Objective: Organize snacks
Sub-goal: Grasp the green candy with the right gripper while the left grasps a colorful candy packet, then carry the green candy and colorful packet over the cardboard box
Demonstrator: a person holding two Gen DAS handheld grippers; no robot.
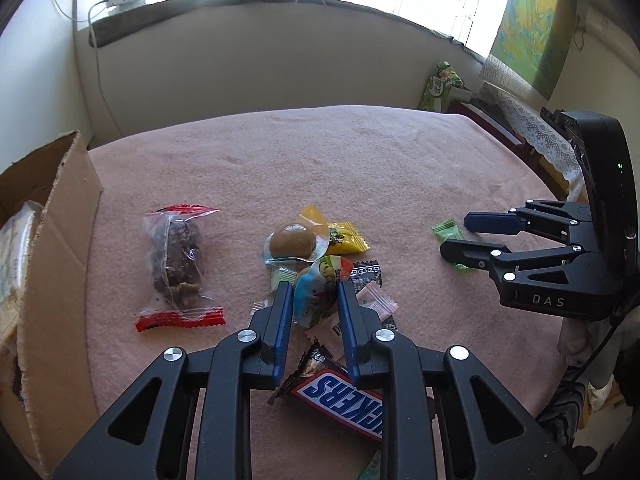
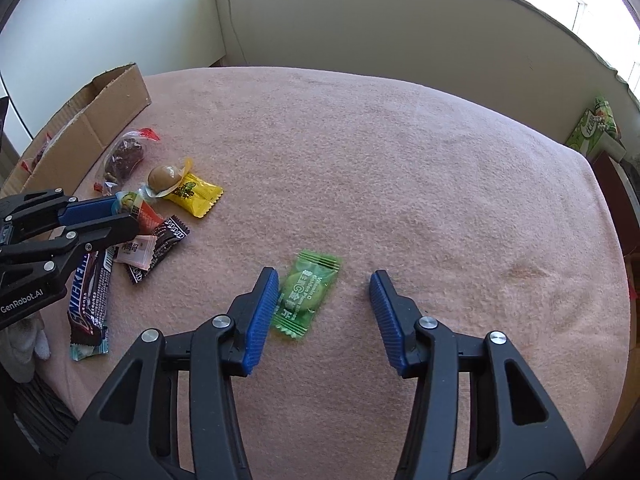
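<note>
My left gripper [image 1: 314, 294] is shut on a colourful round candy packet [image 1: 320, 290], over a pile of snacks on the pink cloth. The pile holds a Snickers bar [image 1: 340, 402], a brown round sweet [image 1: 291, 242], a yellow packet [image 1: 344, 237] and a dark wrapper [image 1: 366, 272]. A clear-wrapped chocolate bar [image 1: 178, 262] lies to the left. My right gripper [image 2: 324, 280] is open, low over the cloth, with a green candy packet [image 2: 306, 294] between its fingers, close to the left one.
An open cardboard box [image 1: 60, 264] with some packets inside stands at the left edge of the pink-covered table [image 2: 400, 160]. A green snack bag [image 1: 440, 86] leans beyond the far right corner. A wall and windowsill run behind.
</note>
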